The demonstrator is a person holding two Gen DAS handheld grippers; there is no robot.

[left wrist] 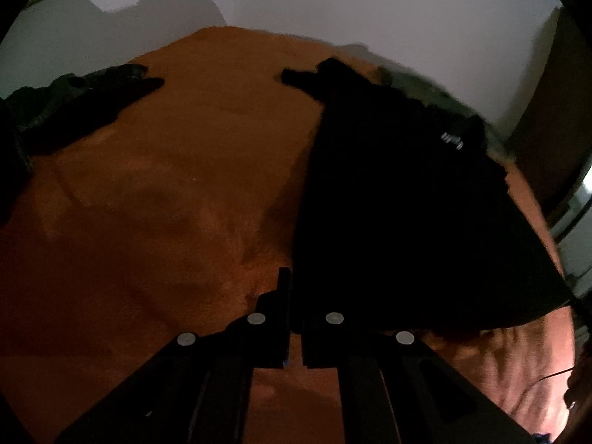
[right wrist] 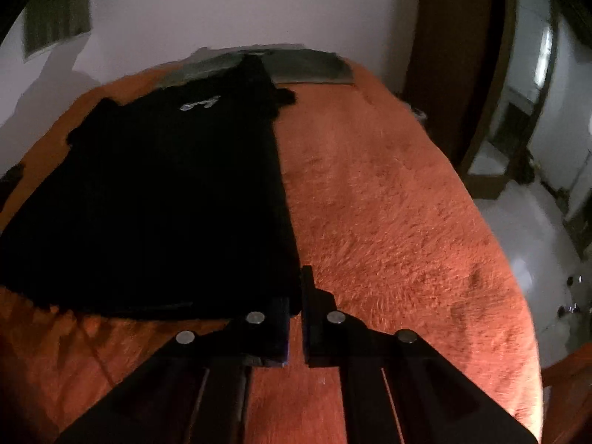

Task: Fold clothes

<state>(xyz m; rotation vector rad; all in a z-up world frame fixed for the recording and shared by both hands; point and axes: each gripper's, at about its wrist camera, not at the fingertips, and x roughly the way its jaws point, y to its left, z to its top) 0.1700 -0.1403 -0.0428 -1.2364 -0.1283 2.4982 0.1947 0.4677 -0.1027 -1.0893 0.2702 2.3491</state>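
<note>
On the bed [right wrist: 388, 192], over a fuzzy, long-piled orange blanket [left wrist: 166, 185]: one black shirt [right wrist: 159, 192] spread flat, soft matte cloth, roughly trapezoid in shape, a small pale logo [right wrist: 199, 103] near its far end. Farther back, against the white wall [right wrist: 259, 7], one grey folded piece [right wrist: 310, 68], flat and rectangular. At the left edge of the left wrist view, one more dark crumpled garment [left wrist: 70, 100], lumpy, possibly a second shirt, too dim to say. Two grippers, both black, angular and hard-edged, each with four round silver studs. Left gripper [left wrist: 294, 296] at the shirt's near left corner, jaws pressed together, pinching the hem there. Right gripper [right wrist: 296, 296] at the near right corner, jaws likewise pressed together on the cloth's edge.
</note>
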